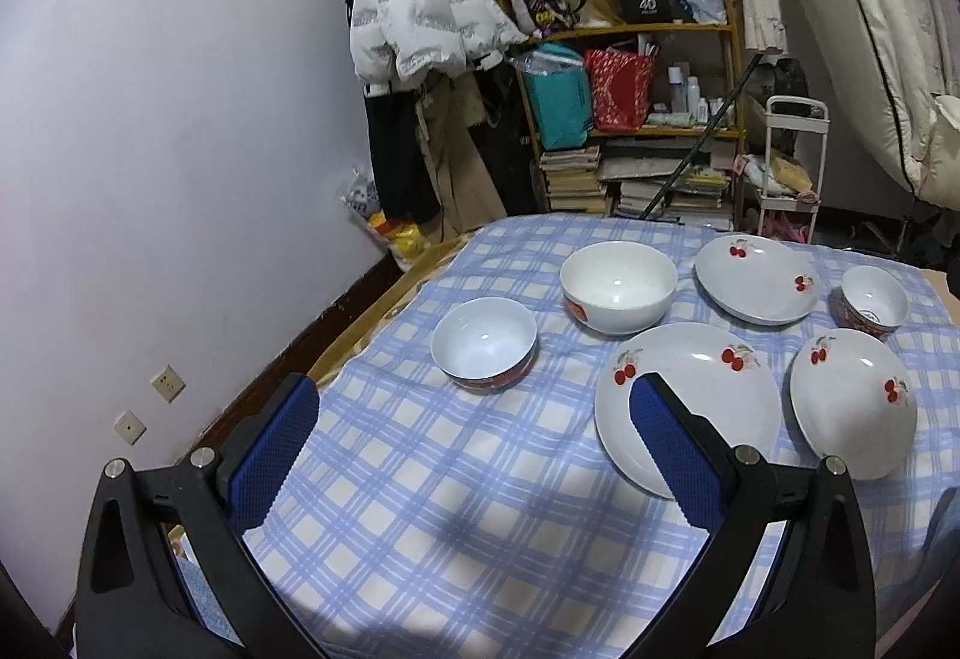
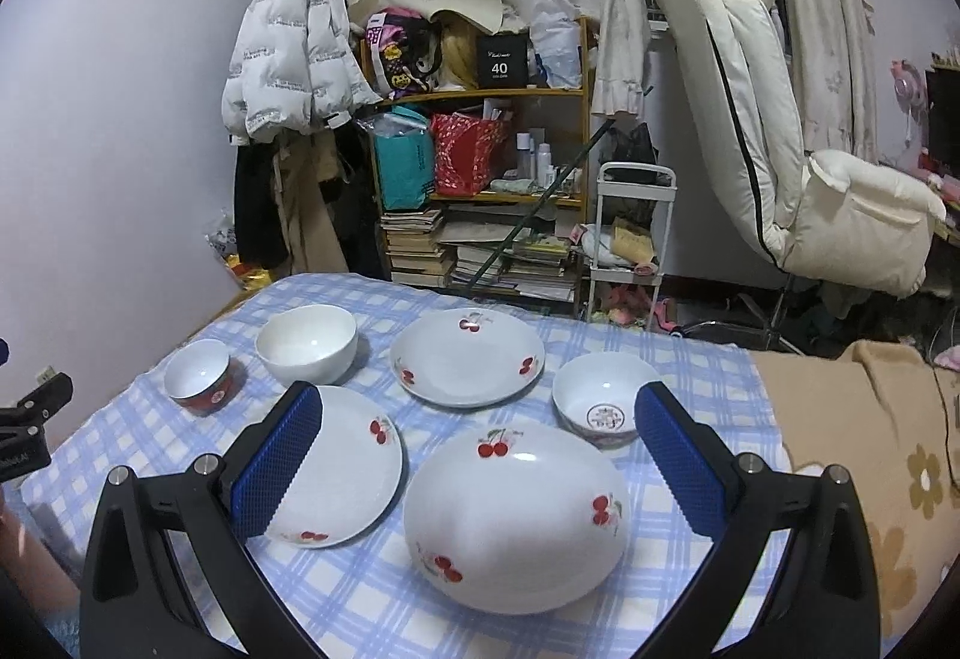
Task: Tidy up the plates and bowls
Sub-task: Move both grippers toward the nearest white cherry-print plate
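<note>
Three white cherry-print plates lie on the blue checked tablecloth (image 1: 420,509): a near-middle plate (image 1: 684,395) (image 2: 348,473), a near-right plate (image 1: 852,401) (image 2: 516,515) and a far plate (image 1: 756,278) (image 2: 468,356). Three bowls stand among them: a small red-sided bowl (image 1: 485,342) (image 2: 199,376), a large white bowl (image 1: 618,286) (image 2: 307,342) and a patterned bowl (image 1: 873,300) (image 2: 603,398). My left gripper (image 1: 477,407) is open above the cloth, in front of the small bowl. My right gripper (image 2: 480,413) is open above the near-right plate, holding nothing.
A wooden shelf (image 2: 480,149) full of bags and books, a white trolley (image 2: 630,239) and a white reclining chair (image 2: 780,149) stand beyond the table. A brown flowered blanket (image 2: 870,419) lies to the right. The wall (image 1: 150,149) runs along the left.
</note>
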